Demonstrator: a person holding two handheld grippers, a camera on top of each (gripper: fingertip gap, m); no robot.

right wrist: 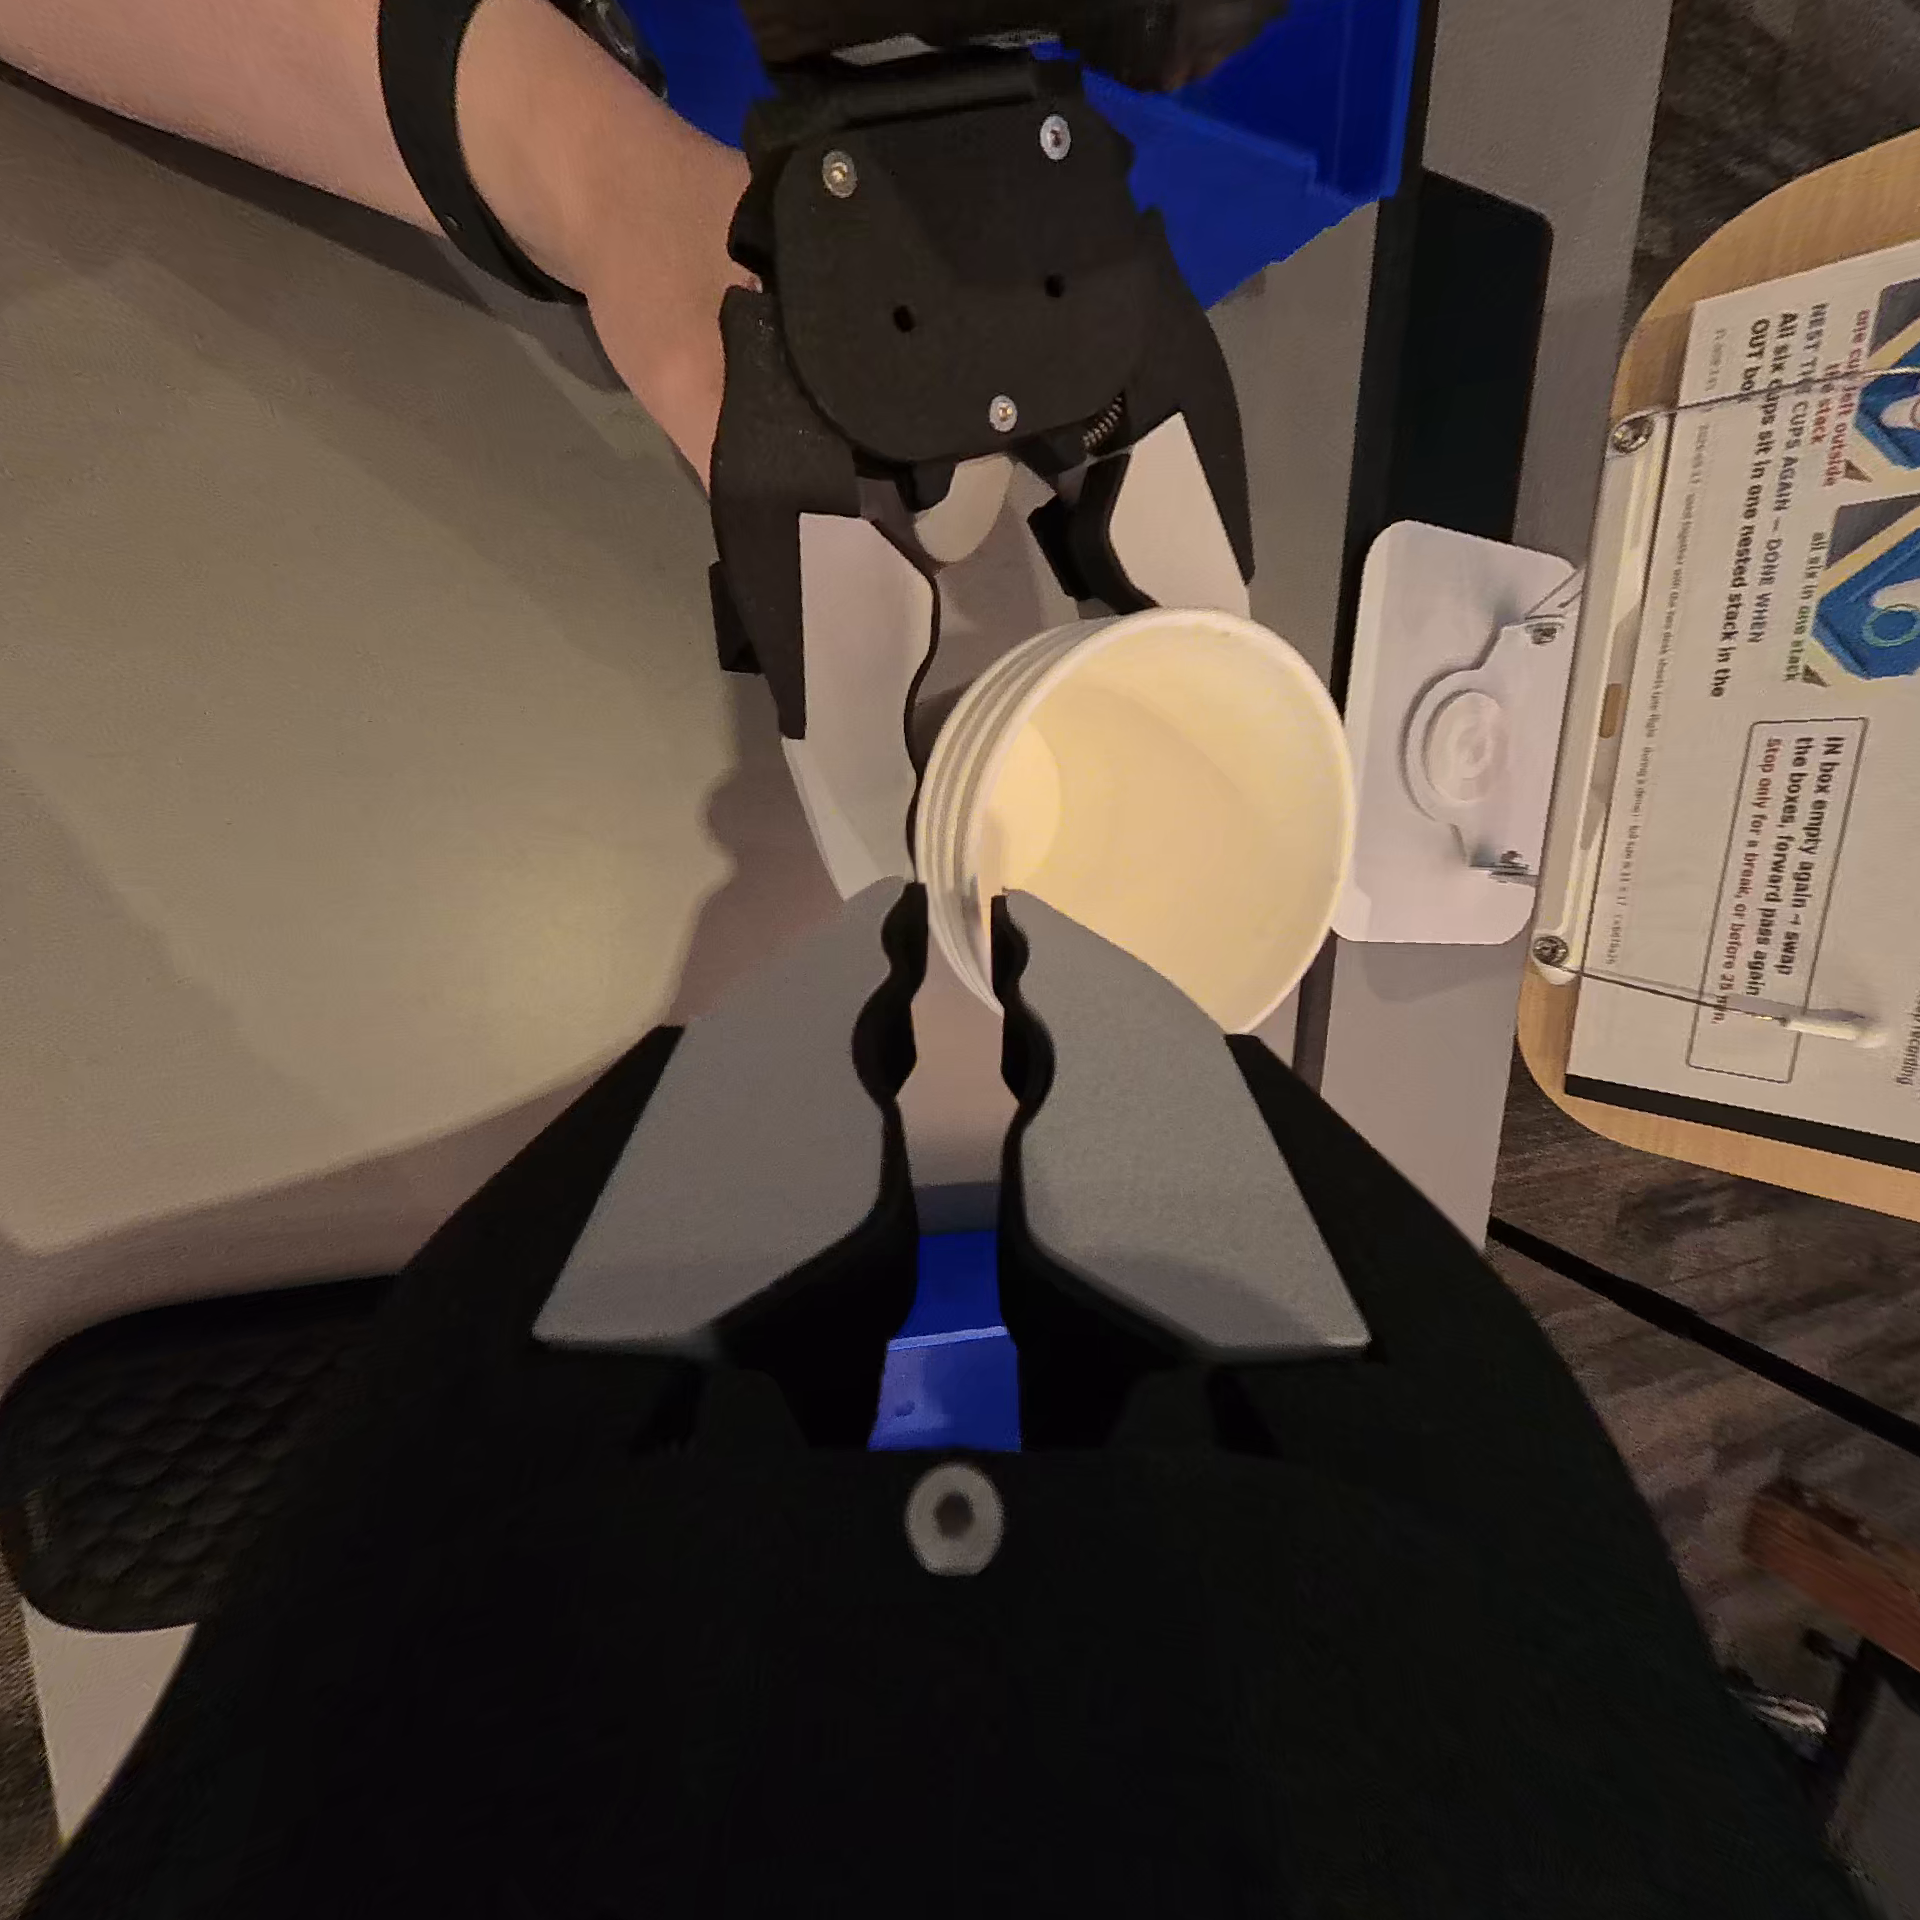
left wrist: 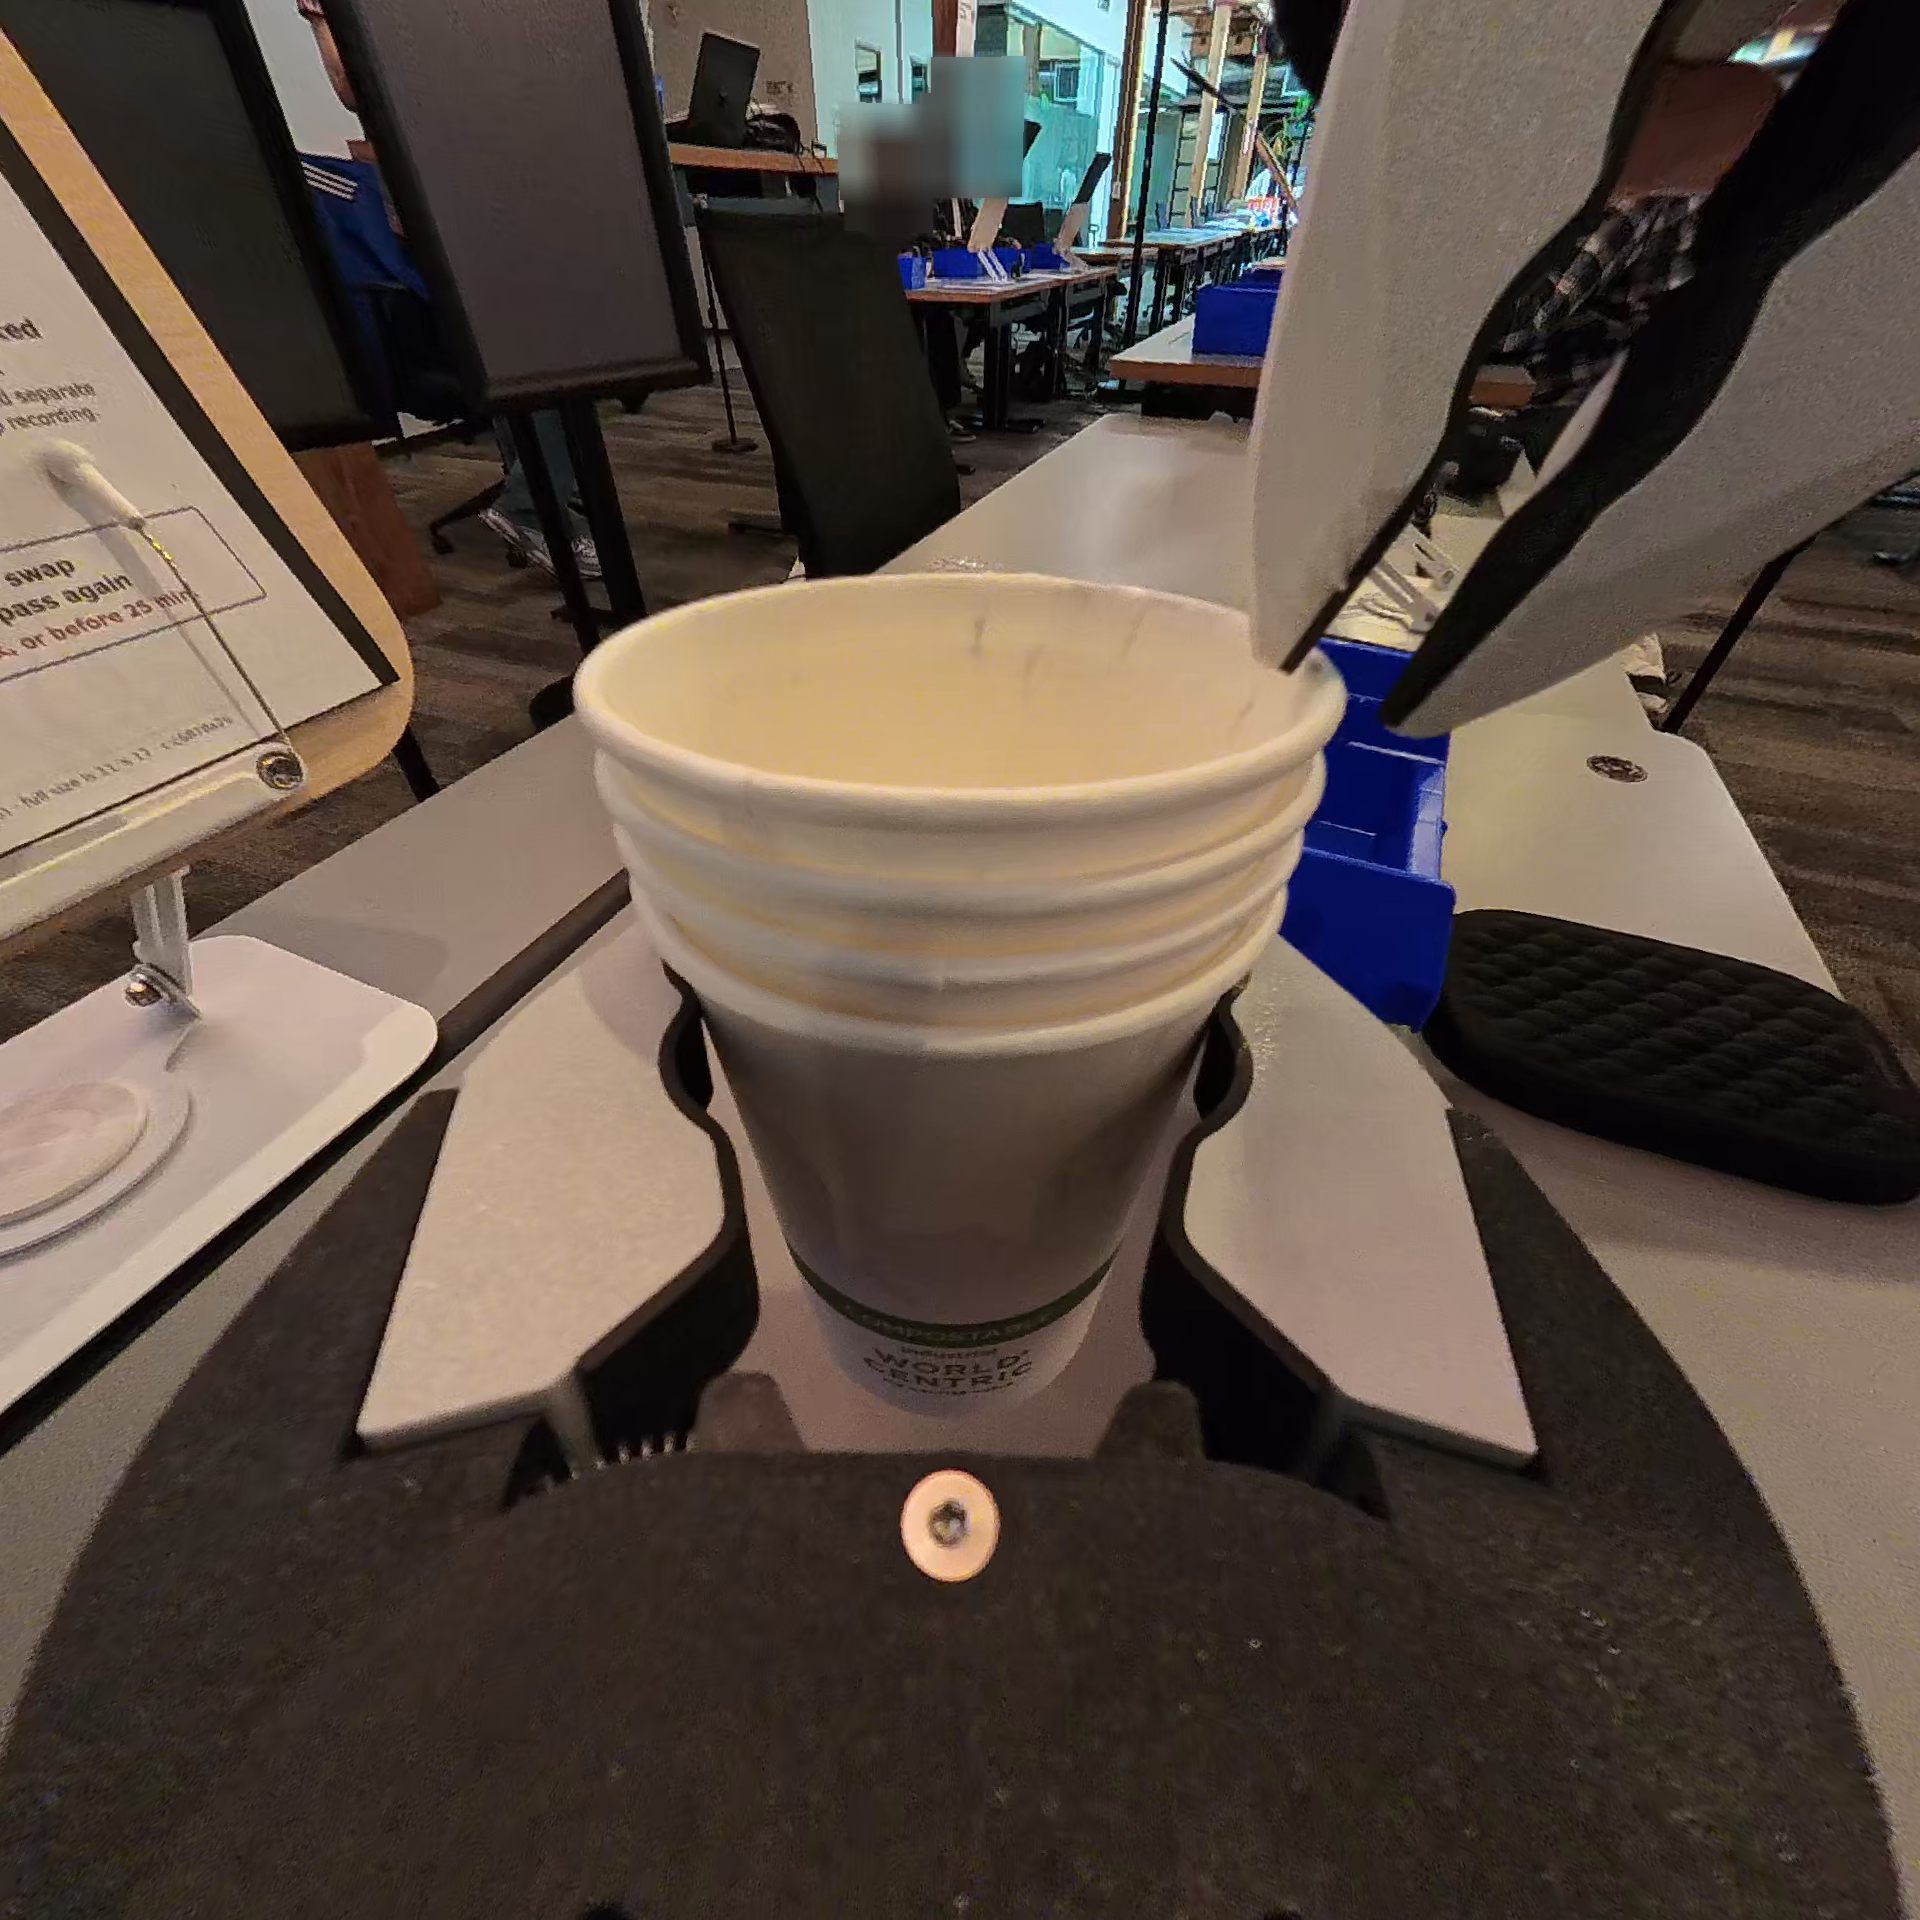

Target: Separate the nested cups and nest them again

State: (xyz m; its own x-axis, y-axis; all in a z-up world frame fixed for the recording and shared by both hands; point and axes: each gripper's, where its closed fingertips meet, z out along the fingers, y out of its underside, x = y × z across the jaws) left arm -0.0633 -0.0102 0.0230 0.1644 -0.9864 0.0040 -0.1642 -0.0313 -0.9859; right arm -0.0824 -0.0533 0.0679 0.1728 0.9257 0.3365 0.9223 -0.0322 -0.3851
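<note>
Left wrist view. Left gripper [left wrist: 956, 1143] clamped on a stack of nested paper cups [left wrist: 951, 935], fingers pressed to the lowest cup's grey wall on both sides. Stack upright, held just above the grey table [left wrist: 1558, 831]. Rims counted: five, one above another, all seated close. Right gripper [left wrist: 1340, 675] reaches in from upper right, one finger inside the top cup's rim [left wrist: 1288, 665], the other outside it. Also on the table: a blue bin [left wrist: 1371, 883] behind the stack, a black padded mat [left wrist: 1662, 1060] at right, one instruction card on a stand [left wrist: 125, 623] at left.

Right wrist view. Looking down into the stack's mouth [right wrist: 1153, 831]; five rim edges show on the left flank. Right gripper [right wrist: 961, 914] has its fingers narrowly apart, straddling the rim wall: one fingertip [right wrist: 904, 935] outside, the other inside. Whether they pinch the paper yet, cannot tell. Left gripper [right wrist: 977, 582] grips the stack from the far side; a person's bare forearm with one black wristband [right wrist: 447, 177] behind it.

Progress, as judged: separation barely begun or not begun. No loose cup visible in either view; all five counted rims sit in the one stack. Left to do: pull the cups off one at a time, then re-nest them all.
</note>
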